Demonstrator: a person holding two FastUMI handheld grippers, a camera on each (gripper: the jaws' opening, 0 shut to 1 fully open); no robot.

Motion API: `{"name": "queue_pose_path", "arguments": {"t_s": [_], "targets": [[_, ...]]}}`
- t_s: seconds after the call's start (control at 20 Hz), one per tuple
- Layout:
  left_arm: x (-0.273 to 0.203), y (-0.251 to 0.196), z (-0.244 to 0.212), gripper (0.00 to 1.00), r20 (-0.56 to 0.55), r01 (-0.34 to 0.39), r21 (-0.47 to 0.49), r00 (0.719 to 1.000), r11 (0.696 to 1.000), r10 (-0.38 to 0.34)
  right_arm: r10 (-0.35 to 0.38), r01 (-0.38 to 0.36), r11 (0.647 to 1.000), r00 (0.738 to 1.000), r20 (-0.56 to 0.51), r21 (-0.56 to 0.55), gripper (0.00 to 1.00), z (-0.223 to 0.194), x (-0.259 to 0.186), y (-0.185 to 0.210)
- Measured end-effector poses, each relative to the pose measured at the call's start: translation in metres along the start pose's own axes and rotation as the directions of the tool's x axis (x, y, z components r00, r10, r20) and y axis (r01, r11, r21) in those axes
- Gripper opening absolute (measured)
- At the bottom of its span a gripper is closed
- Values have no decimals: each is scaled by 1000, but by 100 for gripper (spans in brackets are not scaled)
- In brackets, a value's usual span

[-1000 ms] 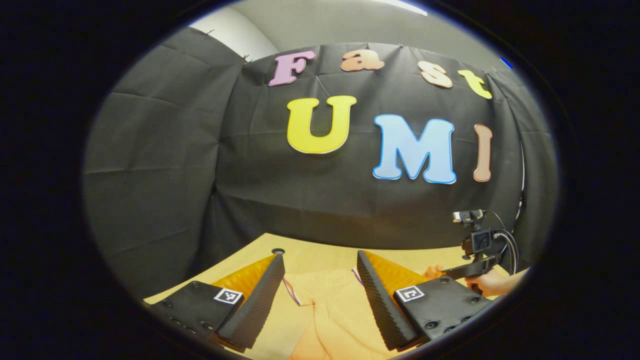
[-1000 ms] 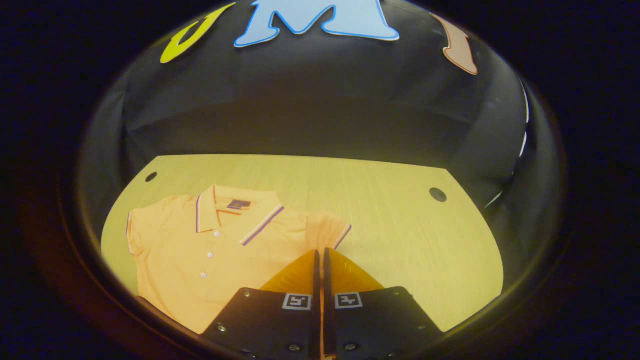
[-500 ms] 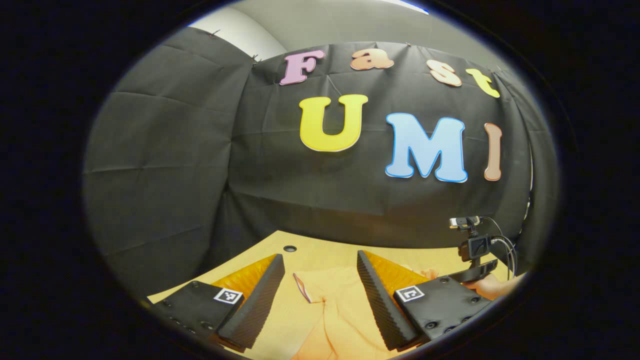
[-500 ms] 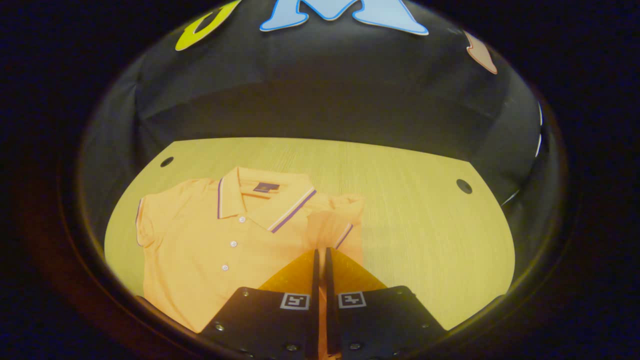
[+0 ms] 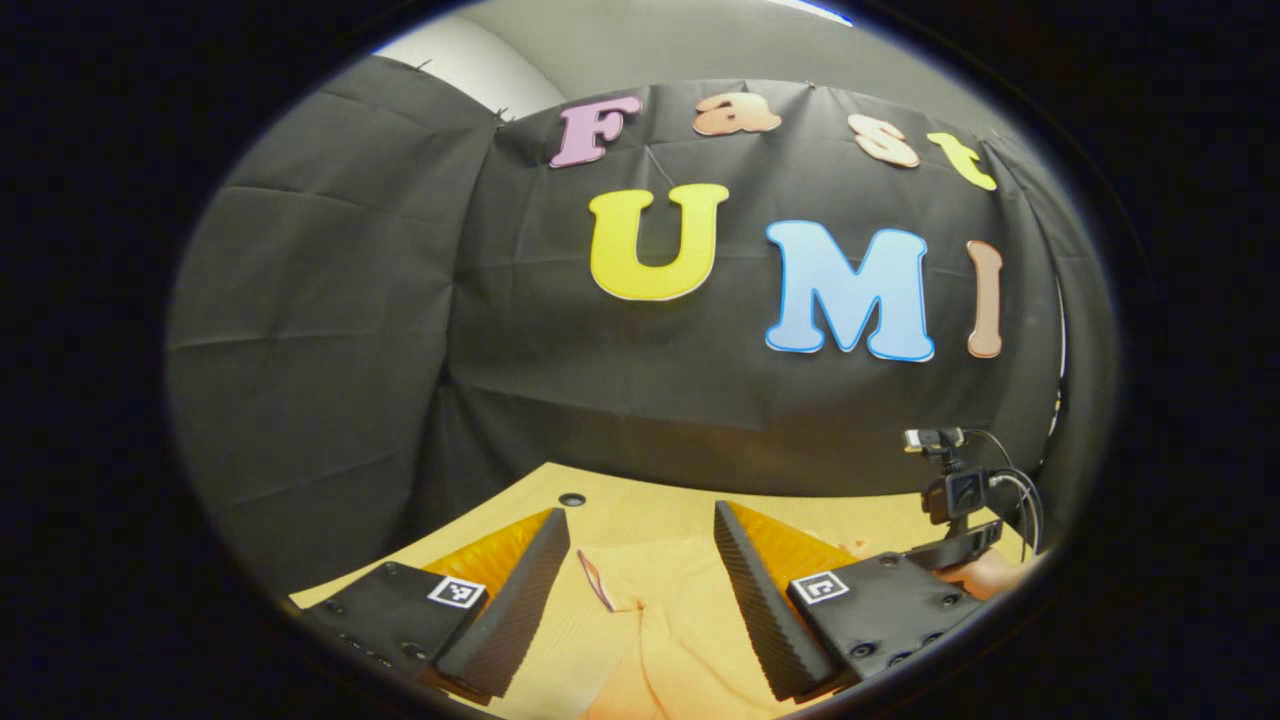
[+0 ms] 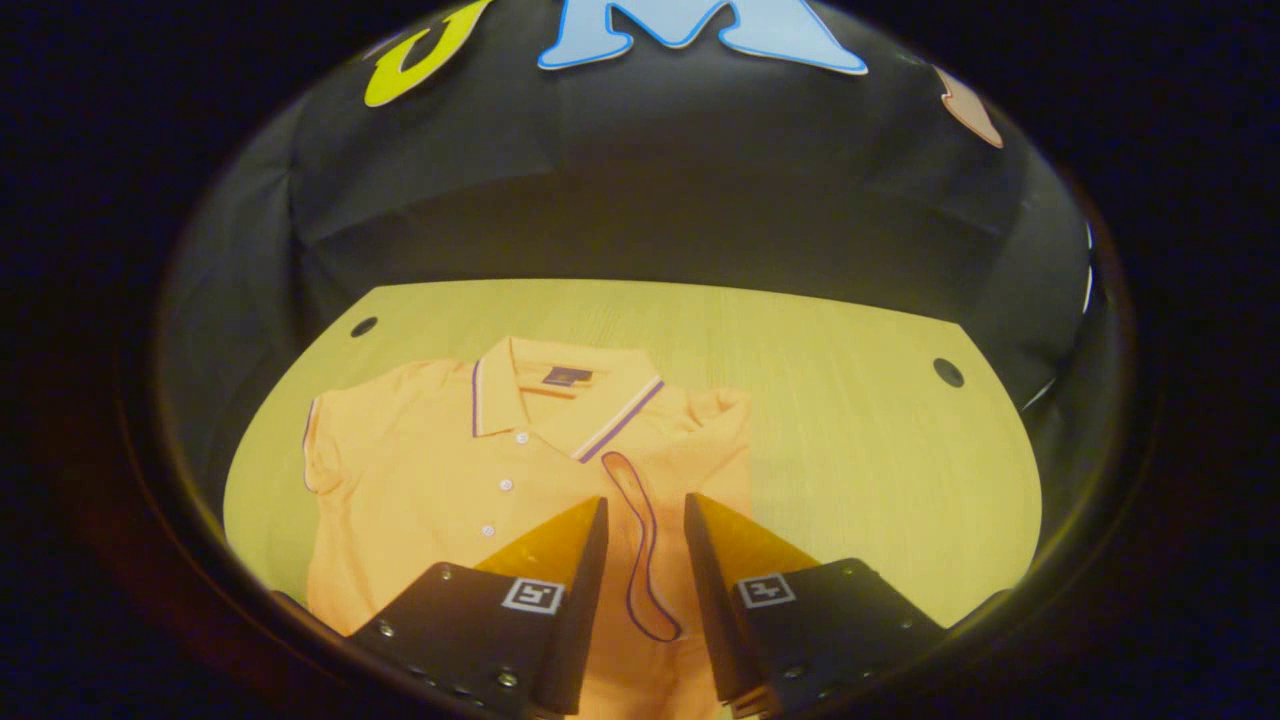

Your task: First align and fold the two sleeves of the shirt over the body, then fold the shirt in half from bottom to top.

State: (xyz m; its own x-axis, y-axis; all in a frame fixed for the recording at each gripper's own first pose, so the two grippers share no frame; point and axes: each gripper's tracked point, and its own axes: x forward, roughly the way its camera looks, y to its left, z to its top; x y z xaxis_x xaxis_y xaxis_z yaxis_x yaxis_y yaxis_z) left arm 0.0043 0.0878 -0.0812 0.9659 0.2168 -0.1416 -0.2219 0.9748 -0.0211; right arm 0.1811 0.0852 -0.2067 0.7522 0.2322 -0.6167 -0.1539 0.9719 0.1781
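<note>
An orange polo shirt (image 6: 450,480) lies face up on the wooden table (image 6: 850,450), collar toward the far wall. One short sleeve (image 6: 640,540) is folded in over the body, and its purple-trimmed cuff lies in a loop between the fingers of my right gripper (image 6: 645,500), which is open just above it. The other sleeve (image 6: 318,455) lies spread out flat. My left gripper (image 5: 640,512) is open and low over the shirt (image 5: 660,600), with a trimmed sleeve edge (image 5: 596,580) below its gap. A hand (image 5: 988,576) holding the other gripper shows at the right of the left gripper view.
The table has round cable holes at its far corners (image 6: 947,372) (image 6: 364,326) (image 5: 572,498). The black cloth wall stands close behind the table's far edge. Wood stretches to the right of the shirt in the right gripper view.
My right gripper carried the sleeve in over the body, then opened and let it go; the cuff now rests on the shirt. My left gripper stayed open and barely moved.
</note>
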Motion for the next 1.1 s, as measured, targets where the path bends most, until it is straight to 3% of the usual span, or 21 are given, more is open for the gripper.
{"name": "queue_pose_path", "arguments": {"t_s": [0.15,0.3,0.4,0.85,1.1], "targets": [[17,-2,-8,94,-18,35,-10,999,999,-35,6,-7,1000,999,43,16,61,7,-19,4],[39,-1,-25,94,-54,67,-27,996,997,-69,-10,10,1000,994,109,0,90,17,-50,7],[55,3,-38,94,-83,77,-47,993,996,-81,-26,27,1000,986,162,-3,98,21,-73,12],[157,61,-132,94,-262,26,-83,964,996,-47,-97,84,995,945,312,55,98,14,-181,40],[211,77,-189,95,-367,3,-64,930,998,-26,-177,161,984,930,321,76,98,-6,-220,46]]}}
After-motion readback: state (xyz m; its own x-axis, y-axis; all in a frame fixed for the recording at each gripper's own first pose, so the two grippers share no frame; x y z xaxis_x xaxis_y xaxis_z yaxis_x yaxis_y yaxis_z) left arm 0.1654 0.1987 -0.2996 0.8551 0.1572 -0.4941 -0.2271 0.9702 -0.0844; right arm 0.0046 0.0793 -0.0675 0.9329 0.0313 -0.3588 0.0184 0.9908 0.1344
